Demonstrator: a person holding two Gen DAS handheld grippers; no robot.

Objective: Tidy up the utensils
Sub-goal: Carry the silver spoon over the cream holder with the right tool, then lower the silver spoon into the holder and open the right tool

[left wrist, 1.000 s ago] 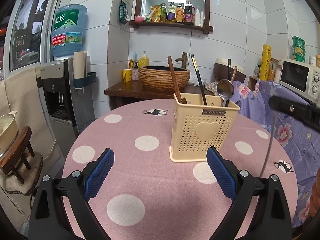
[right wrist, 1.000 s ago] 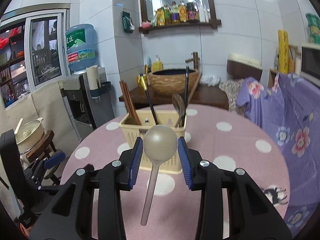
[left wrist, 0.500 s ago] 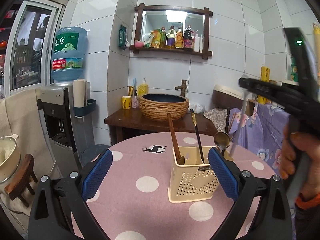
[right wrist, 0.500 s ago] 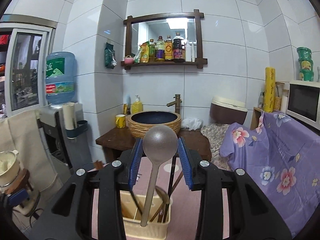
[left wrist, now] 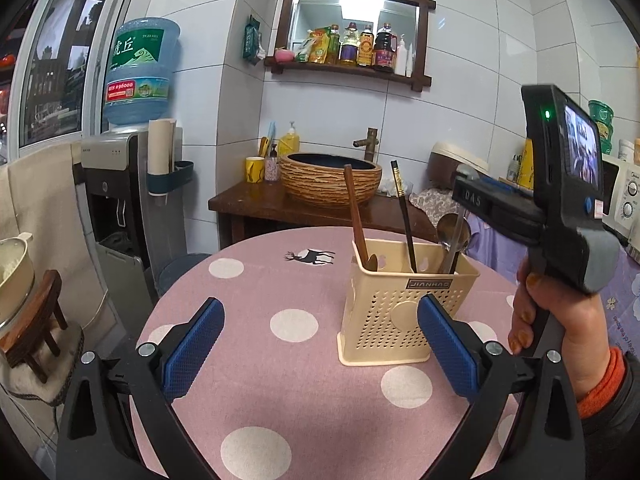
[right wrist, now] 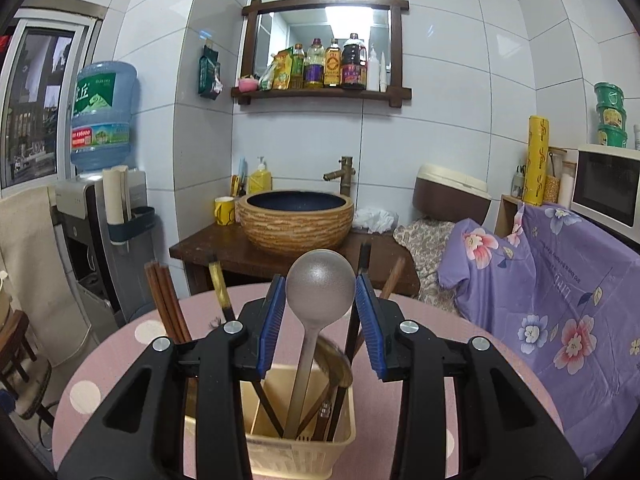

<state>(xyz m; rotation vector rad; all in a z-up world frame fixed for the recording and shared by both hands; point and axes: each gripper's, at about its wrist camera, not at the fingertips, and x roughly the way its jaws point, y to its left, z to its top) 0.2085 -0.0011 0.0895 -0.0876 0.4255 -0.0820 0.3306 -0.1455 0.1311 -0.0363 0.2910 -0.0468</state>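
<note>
Between my right fingers (right wrist: 274, 322) I am gripping a grey spoon (right wrist: 320, 292) by its bowl, the blue pads pressing on either side of it. Its handle is hanging straight down from the right gripper (right wrist: 321, 320) into the cream basket (right wrist: 340, 446), and its lower end is sitting inside the basket's right-hand section, among a dark chopstick (right wrist: 352, 344) and a metal spoon (right wrist: 334, 364). Brown chopsticks (right wrist: 166, 304) are leaning out of the left section. From the left wrist view, my right hand (left wrist: 560, 320) is holding that gripper above the basket (left wrist: 400, 312), which is standing on the pink spotted table (left wrist: 256, 280).

My left gripper (left wrist: 320, 344) is hovering low over the table with its fingers (left wrist: 194, 340) spread wide and nothing between them. The basket is lying just beyond the right-hand fingertip, apart from it, partly behind that pad. A wooden spoon (left wrist: 354, 216) is sticking up from the basket's near-left corner.
</note>
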